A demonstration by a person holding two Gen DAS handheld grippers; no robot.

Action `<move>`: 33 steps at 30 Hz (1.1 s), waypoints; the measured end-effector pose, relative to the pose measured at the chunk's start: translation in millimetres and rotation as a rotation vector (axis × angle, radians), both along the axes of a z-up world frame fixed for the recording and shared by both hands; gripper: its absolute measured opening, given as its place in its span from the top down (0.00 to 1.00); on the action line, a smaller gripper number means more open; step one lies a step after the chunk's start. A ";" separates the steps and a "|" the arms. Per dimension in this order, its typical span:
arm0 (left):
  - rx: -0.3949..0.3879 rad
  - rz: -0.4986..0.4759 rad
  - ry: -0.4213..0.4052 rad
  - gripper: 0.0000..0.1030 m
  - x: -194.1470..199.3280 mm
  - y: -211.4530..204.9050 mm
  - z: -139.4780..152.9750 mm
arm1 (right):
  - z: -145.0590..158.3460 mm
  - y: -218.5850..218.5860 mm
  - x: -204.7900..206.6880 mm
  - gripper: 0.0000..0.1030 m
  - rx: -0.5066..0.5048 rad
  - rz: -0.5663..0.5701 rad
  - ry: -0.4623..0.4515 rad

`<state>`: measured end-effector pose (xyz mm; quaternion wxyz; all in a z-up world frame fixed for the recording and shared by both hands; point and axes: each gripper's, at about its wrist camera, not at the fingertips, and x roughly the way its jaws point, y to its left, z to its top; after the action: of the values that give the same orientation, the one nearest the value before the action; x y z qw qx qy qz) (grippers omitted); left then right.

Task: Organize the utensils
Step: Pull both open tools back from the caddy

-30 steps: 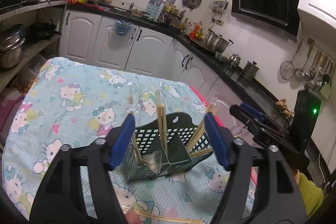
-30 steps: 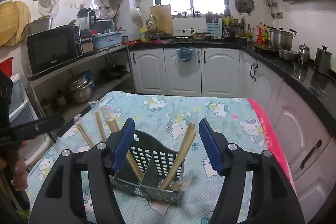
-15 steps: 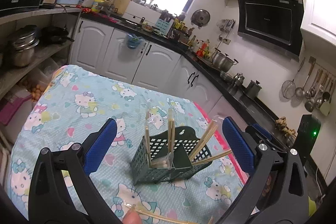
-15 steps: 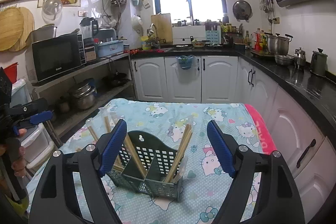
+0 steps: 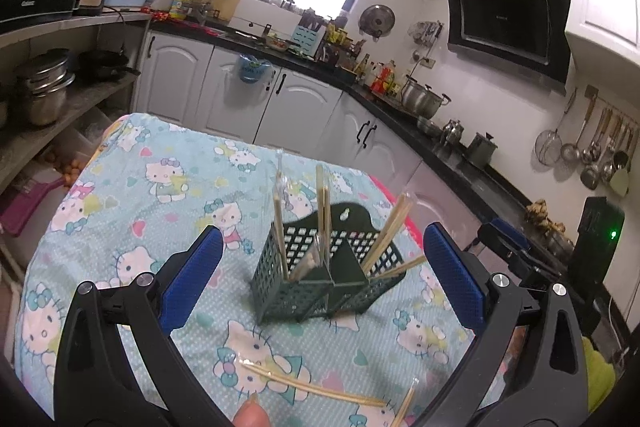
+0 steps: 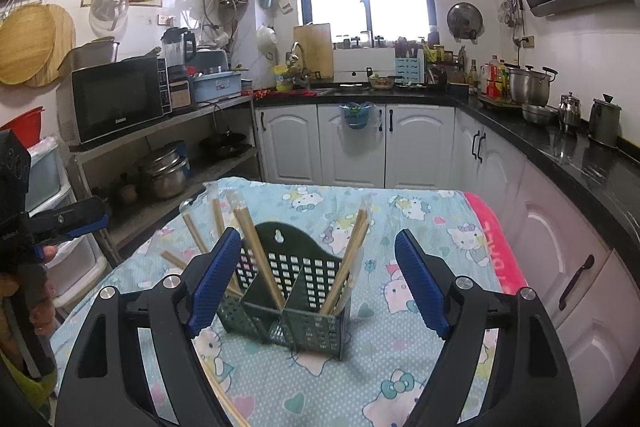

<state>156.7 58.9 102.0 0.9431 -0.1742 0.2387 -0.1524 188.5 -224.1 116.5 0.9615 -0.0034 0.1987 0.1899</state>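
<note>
A dark green perforated plastic utensil caddy (image 5: 320, 279) with a divider and a curved hanging back stands upright on the tabletop, which is covered by a light blue cartoon-cat printed cloth (image 5: 132, 195). The left gripper (image 5: 320, 283) hovers over the near part of the cloth with its blue-padded fingers (image 5: 192, 279) spread wide apart, holding nothing; the caddy sits between them in view but well ahead of the tips. The right gripper (image 6: 318, 283) is likewise spread wide, its blue-padded fingers (image 6: 422, 287) empty, and the same caddy (image 6: 292, 301) appears between and beyond them.

Several pairs of pale wooden chopsticks in clear plastic sleeves (image 5: 322, 215) stand in the caddy's compartments. From the left wrist view, two pairs stand nearly upright in the left-hand compartment and another pair (image 5: 386, 233) leans out to the right from the other. From the right wrist view, one pair (image 6: 348, 259) leans to the right in the right-hand compartment, and others (image 6: 256, 251) slant to the left from the left-hand one.

More sleeved chopsticks (image 5: 312, 383) lie flat on the cloth near the left gripper, close to the lower edge of its view, just past a fingertip of the person's hand (image 5: 250, 415). In the right wrist view another loose pair (image 6: 228, 403) lies on the cloth under the left-hand finger.

White kitchen cabinets (image 6: 360, 143) and a black countertop (image 6: 560, 143) lie beyond the tabletop.
</note>
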 end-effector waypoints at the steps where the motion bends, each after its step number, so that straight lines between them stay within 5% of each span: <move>1: 0.007 -0.003 0.003 0.10 -1.0 -1.1 -1.6 | -1.8 -0.4 -2.4 0.25 -0.002 0.000 0.002; 33: 0.090 -0.040 0.125 0.10 -27.6 -25.0 -65.3 | -62.0 -1.0 -45.1 0.25 -0.070 0.016 0.123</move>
<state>129.1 33.9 36.7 0.9301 -0.1360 0.3070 -0.1489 143.4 -225.1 54.5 0.9451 -0.0267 0.2640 0.1906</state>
